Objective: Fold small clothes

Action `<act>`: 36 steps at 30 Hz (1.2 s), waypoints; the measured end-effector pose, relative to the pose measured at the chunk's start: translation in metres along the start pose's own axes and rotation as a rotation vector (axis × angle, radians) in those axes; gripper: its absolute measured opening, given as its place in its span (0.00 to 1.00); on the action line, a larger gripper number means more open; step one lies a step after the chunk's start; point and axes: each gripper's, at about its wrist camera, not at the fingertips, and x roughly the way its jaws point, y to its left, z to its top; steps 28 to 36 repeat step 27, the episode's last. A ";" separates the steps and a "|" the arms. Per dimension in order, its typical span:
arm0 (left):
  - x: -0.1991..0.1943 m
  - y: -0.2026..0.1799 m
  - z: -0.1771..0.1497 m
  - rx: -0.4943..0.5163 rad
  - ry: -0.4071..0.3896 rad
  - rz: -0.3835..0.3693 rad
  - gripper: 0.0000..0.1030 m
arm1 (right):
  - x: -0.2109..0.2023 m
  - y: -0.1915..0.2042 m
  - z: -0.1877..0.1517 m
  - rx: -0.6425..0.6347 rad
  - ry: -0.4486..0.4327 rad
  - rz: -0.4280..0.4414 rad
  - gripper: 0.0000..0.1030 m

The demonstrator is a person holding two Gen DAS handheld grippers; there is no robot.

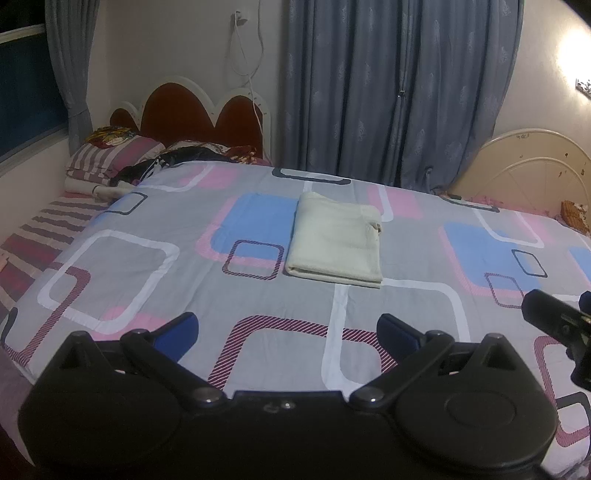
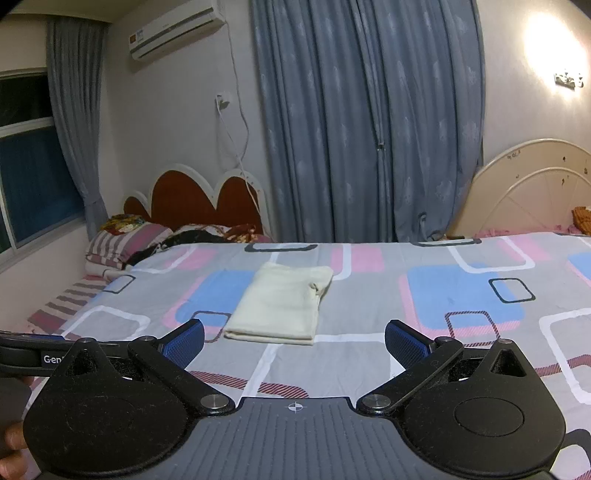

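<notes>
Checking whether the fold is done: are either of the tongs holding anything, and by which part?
Nothing is held. The left tongs and right tongs are both open and empty; the folded cloth lies alone on the bed.

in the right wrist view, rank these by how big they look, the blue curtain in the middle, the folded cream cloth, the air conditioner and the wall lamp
1. blue curtain
2. folded cream cloth, though it lies nearer the camera
3. air conditioner
4. wall lamp; glare hides its true outline
</notes>
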 end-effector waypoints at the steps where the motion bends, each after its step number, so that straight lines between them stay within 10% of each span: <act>1: 0.000 0.000 0.000 -0.002 0.000 0.000 1.00 | 0.001 0.000 0.000 0.000 0.001 0.001 1.00; 36: 0.041 0.001 -0.001 0.012 -0.053 -0.127 1.00 | 0.045 -0.010 -0.005 0.025 0.071 -0.004 1.00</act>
